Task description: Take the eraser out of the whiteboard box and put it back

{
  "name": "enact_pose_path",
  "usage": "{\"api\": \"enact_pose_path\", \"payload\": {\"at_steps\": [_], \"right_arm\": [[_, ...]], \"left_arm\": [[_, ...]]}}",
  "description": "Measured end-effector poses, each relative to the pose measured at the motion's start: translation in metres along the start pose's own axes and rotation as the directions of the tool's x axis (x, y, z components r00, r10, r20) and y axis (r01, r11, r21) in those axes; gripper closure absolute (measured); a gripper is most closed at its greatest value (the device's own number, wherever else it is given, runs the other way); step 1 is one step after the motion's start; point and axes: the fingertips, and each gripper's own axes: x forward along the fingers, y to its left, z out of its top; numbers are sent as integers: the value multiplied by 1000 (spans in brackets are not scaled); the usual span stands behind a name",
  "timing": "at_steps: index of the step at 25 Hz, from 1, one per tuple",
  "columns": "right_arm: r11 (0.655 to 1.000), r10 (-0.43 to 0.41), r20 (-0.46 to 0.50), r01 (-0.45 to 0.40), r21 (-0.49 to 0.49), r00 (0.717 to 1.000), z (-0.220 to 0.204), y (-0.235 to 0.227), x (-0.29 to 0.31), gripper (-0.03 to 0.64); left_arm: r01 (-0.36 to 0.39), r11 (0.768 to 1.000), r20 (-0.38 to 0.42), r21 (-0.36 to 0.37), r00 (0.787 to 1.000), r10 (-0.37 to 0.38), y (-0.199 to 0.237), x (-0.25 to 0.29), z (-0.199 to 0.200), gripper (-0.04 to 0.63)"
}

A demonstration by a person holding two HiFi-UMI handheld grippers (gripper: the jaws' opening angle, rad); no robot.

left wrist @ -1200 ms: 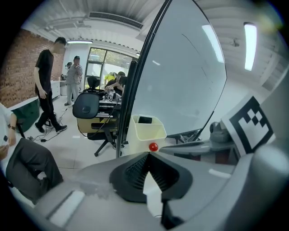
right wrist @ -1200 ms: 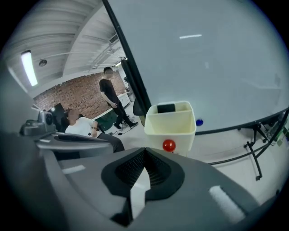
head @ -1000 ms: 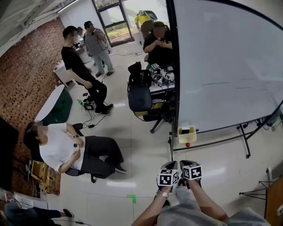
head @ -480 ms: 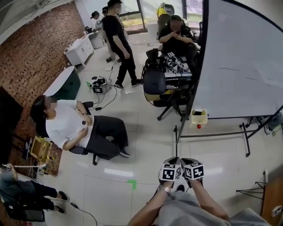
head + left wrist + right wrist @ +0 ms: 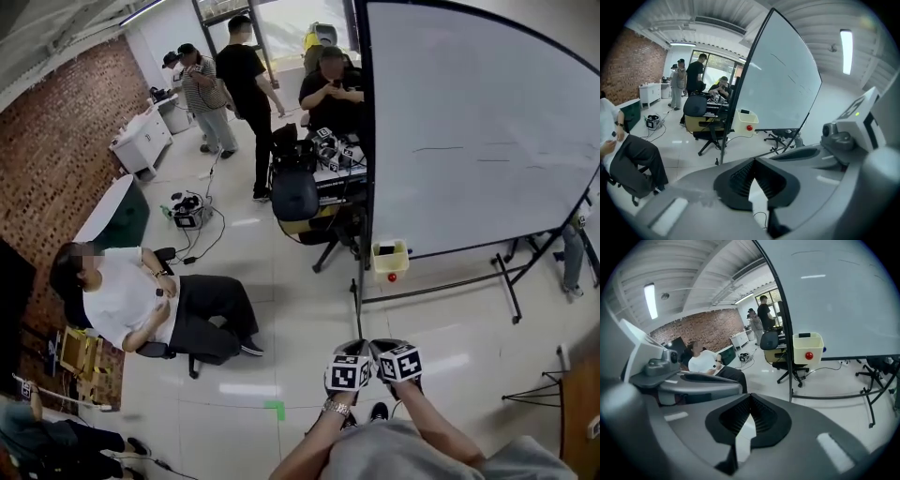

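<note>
A small pale-yellow box (image 5: 390, 261) with a red knob hangs at the lower left corner of the big whiteboard (image 5: 469, 131). A dark eraser (image 5: 385, 249) lies in its top. The box also shows in the left gripper view (image 5: 744, 123) and in the right gripper view (image 5: 807, 348). There the eraser (image 5: 804, 335) pokes above the rim. My left gripper (image 5: 352, 351) and right gripper (image 5: 382, 347) are held side by side low in the head view, well short of the box. Both are shut and empty (image 5: 753, 160) (image 5: 750, 396).
The whiteboard stand's legs (image 5: 506, 281) spread over the tiled floor. A black office chair (image 5: 296, 202) and a cluttered desk stand just left of the board. A person in a white shirt (image 5: 122, 309) sits at the left. Others stand behind. Green tape (image 5: 275, 408) marks the floor.
The head view swung right, then back left. A person in black walked towards the back of the room. Both grippers stayed together and shut, drifting slightly left.
</note>
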Motion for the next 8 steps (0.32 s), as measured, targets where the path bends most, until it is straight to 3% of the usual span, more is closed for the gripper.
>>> {"api": "enact_pose_path", "payload": {"at_steps": [3,8], "right_arm": [[999,-5,2,5,40,1000,-3,-14,-5,614],[1000,5,34,-6,6,999,24,-13,-7,614]], "left_arm": [[5,1000,-8,5,1000,-5,-5,4,1,591],[-8,1000,25,1,1000,8,-2,9,24,591]]}}
